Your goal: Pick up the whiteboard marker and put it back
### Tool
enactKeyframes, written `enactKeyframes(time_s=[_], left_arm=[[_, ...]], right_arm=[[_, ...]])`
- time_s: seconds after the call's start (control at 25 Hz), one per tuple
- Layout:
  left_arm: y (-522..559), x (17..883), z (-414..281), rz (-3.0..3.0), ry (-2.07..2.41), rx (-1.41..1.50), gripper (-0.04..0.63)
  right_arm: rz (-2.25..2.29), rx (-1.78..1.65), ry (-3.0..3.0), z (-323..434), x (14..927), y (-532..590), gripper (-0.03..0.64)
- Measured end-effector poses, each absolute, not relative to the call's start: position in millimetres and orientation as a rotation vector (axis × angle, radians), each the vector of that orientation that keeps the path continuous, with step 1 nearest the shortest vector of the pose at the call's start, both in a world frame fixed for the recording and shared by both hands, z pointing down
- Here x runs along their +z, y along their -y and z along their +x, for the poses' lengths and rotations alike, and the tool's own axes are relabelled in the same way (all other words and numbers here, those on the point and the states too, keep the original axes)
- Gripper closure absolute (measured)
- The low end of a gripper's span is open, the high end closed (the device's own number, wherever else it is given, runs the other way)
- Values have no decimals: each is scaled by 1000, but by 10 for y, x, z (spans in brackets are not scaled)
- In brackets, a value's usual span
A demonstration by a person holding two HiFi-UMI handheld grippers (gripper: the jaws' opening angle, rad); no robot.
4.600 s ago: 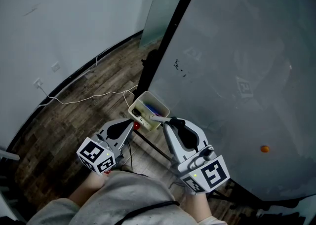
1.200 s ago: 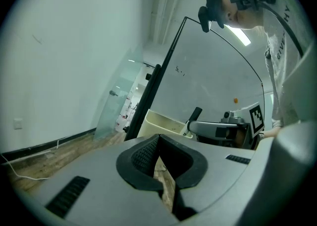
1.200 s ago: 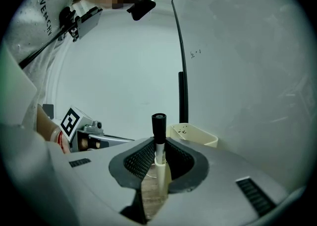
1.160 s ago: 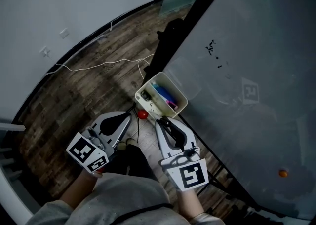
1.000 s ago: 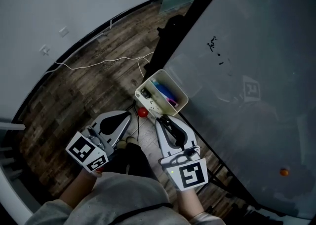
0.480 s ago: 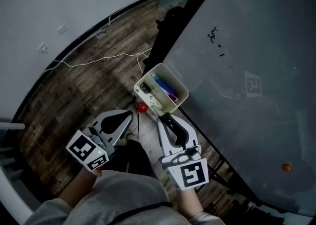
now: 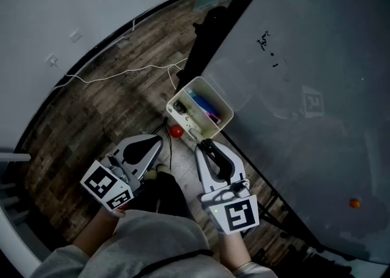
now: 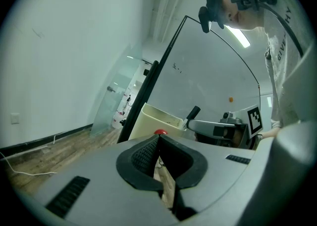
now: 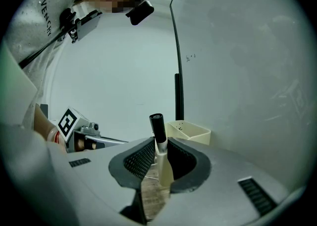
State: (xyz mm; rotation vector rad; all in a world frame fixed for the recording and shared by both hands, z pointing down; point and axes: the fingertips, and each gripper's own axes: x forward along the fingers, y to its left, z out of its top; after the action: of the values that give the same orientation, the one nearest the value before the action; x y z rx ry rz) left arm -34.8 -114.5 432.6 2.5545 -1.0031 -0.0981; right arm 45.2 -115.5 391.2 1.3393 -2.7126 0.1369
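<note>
Dim, cool indoor light; gripper views fisheye-warped with black corners.

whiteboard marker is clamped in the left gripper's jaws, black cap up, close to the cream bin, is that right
Wrong gripper: the whiteboard marker is clamped in the jaws of the right gripper, black cap up, close to the cream bin. The right gripper view shows it; the left gripper has its jaws shut on nothing.
</note>
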Motion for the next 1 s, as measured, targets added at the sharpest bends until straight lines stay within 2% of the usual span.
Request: enactKeyframes(time_s=[1.0], left_arm=[[1030, 4266, -187, 2592, 902, -117, 580]], right_arm=[[1408, 185, 2653, 565, 3960, 877, 540]])
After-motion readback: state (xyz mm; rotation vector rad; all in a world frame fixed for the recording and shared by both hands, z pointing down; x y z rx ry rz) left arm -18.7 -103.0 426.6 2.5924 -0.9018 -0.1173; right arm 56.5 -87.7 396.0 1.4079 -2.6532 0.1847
